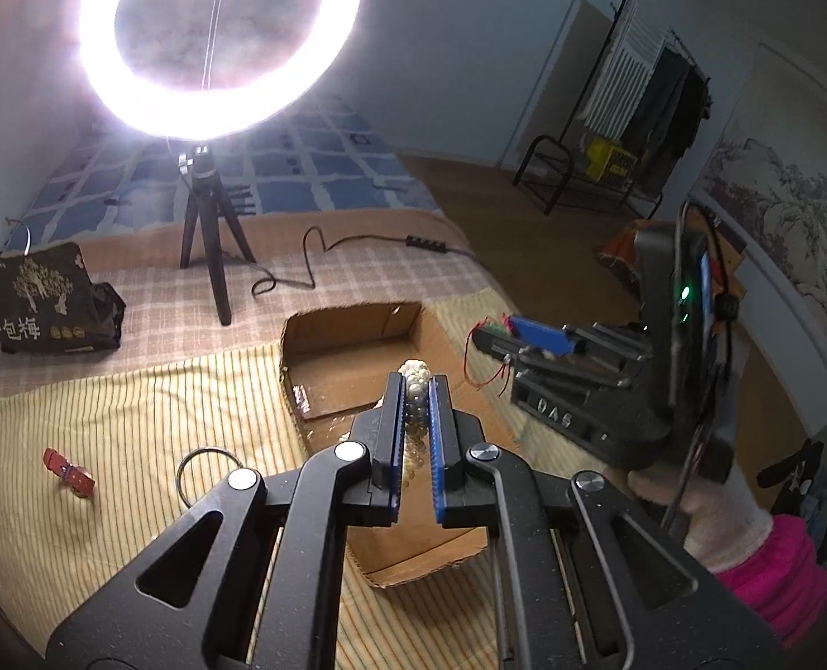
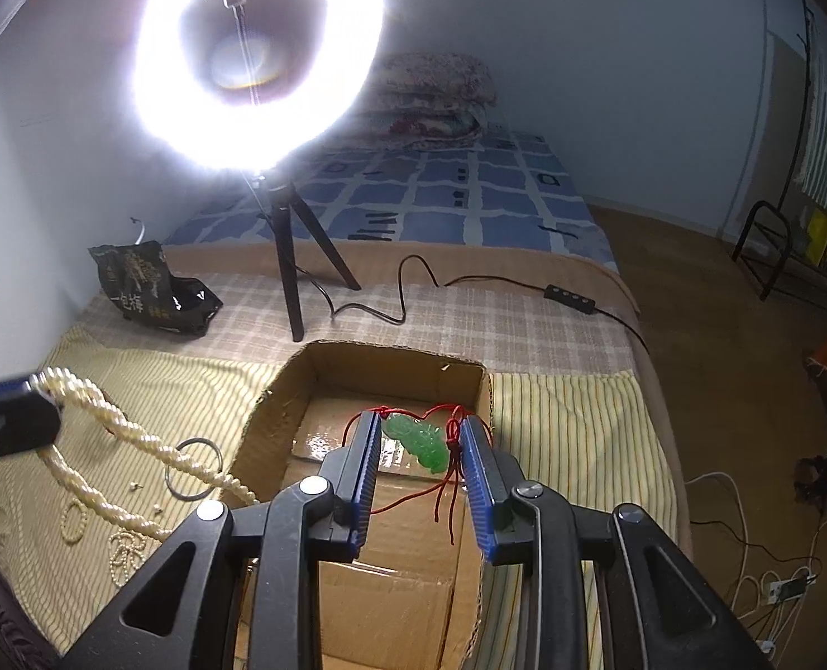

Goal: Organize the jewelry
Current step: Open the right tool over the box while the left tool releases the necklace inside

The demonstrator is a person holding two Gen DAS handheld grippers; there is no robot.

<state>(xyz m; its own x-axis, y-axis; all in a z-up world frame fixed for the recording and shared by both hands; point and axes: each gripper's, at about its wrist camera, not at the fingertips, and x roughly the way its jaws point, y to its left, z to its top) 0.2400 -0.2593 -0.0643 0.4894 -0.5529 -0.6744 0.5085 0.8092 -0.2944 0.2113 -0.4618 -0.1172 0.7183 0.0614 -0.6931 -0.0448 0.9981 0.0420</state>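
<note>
My left gripper (image 1: pixel 417 385) is shut on a twisted pearl necklace (image 1: pixel 416 377), held over the open cardboard box (image 1: pixel 352 329). In the right wrist view the left gripper (image 2: pixel 33 391) comes in from the left edge. The pearl necklace (image 2: pixel 134 441) hangs from it in long strands down onto the striped cloth. My right gripper (image 2: pixel 420 430) is shut on a green jade pendant (image 2: pixel 419 438) on a red cord (image 2: pixel 447 491), above the cardboard box (image 2: pixel 469 385). The cord dangles below the jaws. The right gripper (image 1: pixel 483 335) also shows at the right of the left wrist view.
A metal ring (image 2: pixel 192 469), a red clip (image 1: pixel 70 472) and small pearl pieces (image 2: pixel 72 519) lie on the yellow striped cloth left of the box. Behind it stand a ring light tripod (image 2: pixel 293 279), its cable (image 2: pixel 413 279) and a black bag (image 2: pixel 151 290).
</note>
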